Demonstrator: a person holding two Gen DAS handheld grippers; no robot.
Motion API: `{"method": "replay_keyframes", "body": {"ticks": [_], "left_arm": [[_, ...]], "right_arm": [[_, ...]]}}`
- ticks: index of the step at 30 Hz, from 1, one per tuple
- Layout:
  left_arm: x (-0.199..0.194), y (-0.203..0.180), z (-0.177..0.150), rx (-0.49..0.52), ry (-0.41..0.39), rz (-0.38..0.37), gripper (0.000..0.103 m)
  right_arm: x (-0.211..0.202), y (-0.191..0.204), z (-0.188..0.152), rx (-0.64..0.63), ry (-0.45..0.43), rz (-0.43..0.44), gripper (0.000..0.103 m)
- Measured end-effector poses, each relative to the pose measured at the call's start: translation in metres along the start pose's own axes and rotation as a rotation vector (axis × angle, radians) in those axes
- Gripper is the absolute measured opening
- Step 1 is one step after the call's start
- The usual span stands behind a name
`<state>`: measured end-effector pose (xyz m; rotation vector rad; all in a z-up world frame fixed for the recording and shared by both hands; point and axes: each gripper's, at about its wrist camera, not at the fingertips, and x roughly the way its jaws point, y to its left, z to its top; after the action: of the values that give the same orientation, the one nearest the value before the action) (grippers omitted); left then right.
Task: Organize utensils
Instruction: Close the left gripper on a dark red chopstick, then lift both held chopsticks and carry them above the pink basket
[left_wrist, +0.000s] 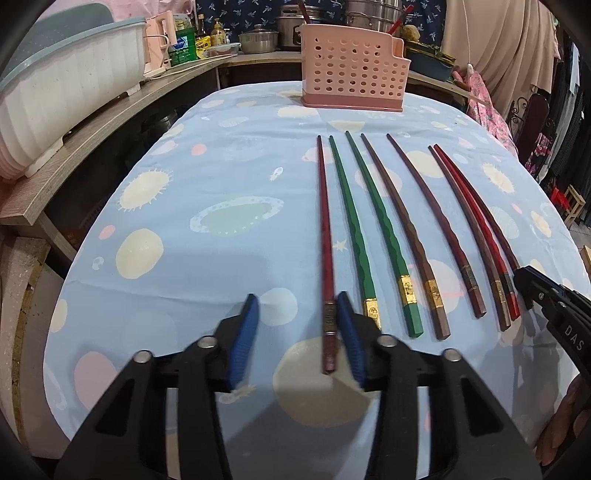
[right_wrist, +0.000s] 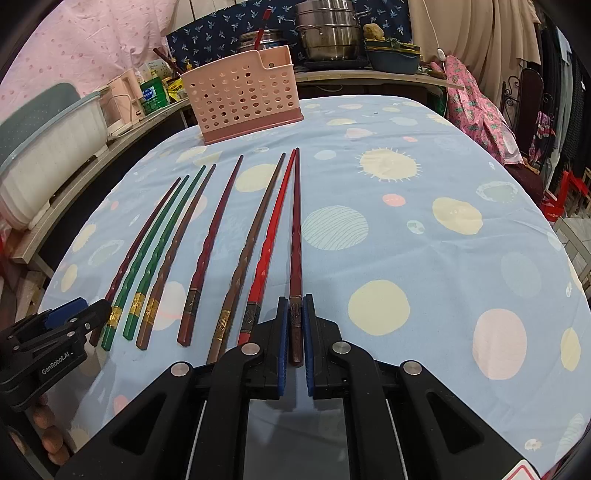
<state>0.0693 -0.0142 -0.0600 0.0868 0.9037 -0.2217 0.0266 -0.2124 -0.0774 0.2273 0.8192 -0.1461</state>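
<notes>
A table (left_wrist: 207, 155) under a blue planet-print cloth is filling both views. A pink perforated utensil basket (left_wrist: 351, 74) is standing at its far end, upper centre of the left wrist view. Eight chopsticks are lying side by side in a fan below it. The left gripper (left_wrist: 295, 332), at the bottom of its frame, is sitting with its jaws partly apart, the leftmost dark red chopstick (left_wrist: 327, 258) lying against the right blue pad only. The right gripper (right_wrist: 295, 332) is pinching the rightmost dark red chopstick (right_wrist: 296, 240) at its butt end.
</notes>
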Motion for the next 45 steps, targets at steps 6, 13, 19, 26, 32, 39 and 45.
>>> {"method": "replay_keyframes", "body": {"ticks": [6,13,19,26,32,39,45], "left_arm": [[-0.001,0.009,0.004,-0.044,0.03,-0.072,0.008],[-0.016,0.015,0.015,-0.068,0.004,-0.084,0.007],[-0.037,0.023,0.037,-0.098,-0.046,-0.109,0.007],[-0.065,0.033,0.077,-0.112,-0.14,-0.114,0.007],[-0.083,0.039,0.117,-0.12,-0.222,-0.103,0.007],[-0.091,0.039,0.17,-0.115,-0.291,-0.078,0.007],[-0.094,0.033,0.218,-0.118,-0.337,-0.098,0.007]], "right_arm": [[-0.002,-0.001,0.004,0.006,0.008,0.003,0.007],[-0.017,-0.006,0.015,0.025,-0.029,0.012,0.007],[-0.037,-0.011,0.038,0.042,-0.091,0.026,0.007],[-0.064,-0.021,0.075,0.053,-0.184,0.026,0.007],[-0.081,-0.033,0.11,0.074,-0.267,0.029,0.007],[-0.09,-0.04,0.157,0.087,-0.336,0.055,0.006],[-0.097,-0.035,0.201,0.074,-0.391,0.087,0.006]]}}
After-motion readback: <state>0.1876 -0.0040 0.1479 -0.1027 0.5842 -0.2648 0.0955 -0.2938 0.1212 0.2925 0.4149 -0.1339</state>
